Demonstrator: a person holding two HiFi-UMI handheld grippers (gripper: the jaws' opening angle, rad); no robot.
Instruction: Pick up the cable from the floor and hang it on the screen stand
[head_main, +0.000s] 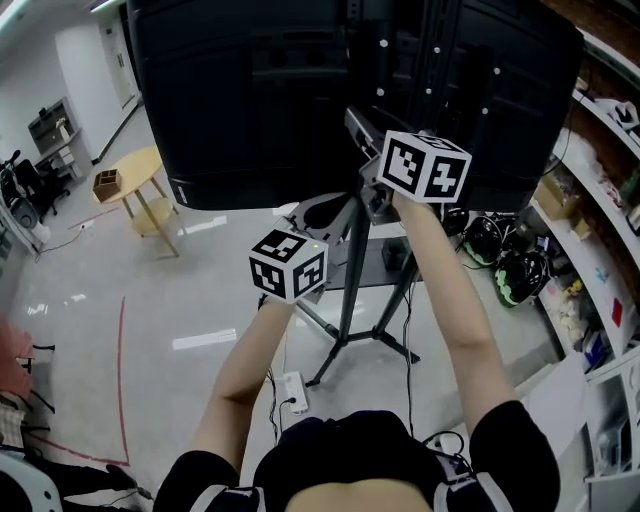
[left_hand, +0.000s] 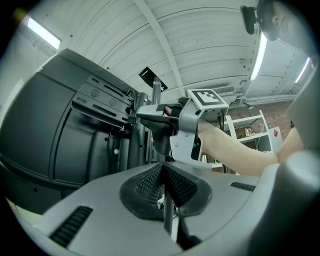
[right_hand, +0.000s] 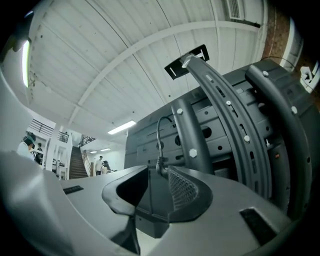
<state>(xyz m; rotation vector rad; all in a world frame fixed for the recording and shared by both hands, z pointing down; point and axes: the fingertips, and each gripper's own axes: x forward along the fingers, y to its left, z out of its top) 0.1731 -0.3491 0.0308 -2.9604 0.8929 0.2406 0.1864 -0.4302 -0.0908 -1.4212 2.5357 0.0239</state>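
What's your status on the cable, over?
Left gripper shut. Right gripper open, cable between its fingers, ungripped, at the screen stand. Nothing in the way.

Black short sleeves (head_main: 505, 440); grey grippers (left_hand: 164, 169) bearing black-and-white marker cubes (head_main: 288, 265).

- A glossy pale grey floor (head_main: 150, 300) mirrors the ceiling lights. A thin red tape line (head_main: 122, 370) runs along it.
- A small round wooden table (head_main: 140, 170) stands at the far left, with a little brown box (head_main: 106, 183) on top.
- A white pillar (head_main: 85, 75) rises behind the table, with a grey shelf unit (head_main: 48, 125) near it.
- Open shelves (head_main: 605, 240) crowded with small clutter line the right wall.
- The white ribbed ceiling (left_hand: 200, 45) carries long strip lights (left_hand: 260, 52).
- A staircase (right_hand: 76, 164) climbs in the bright distance.
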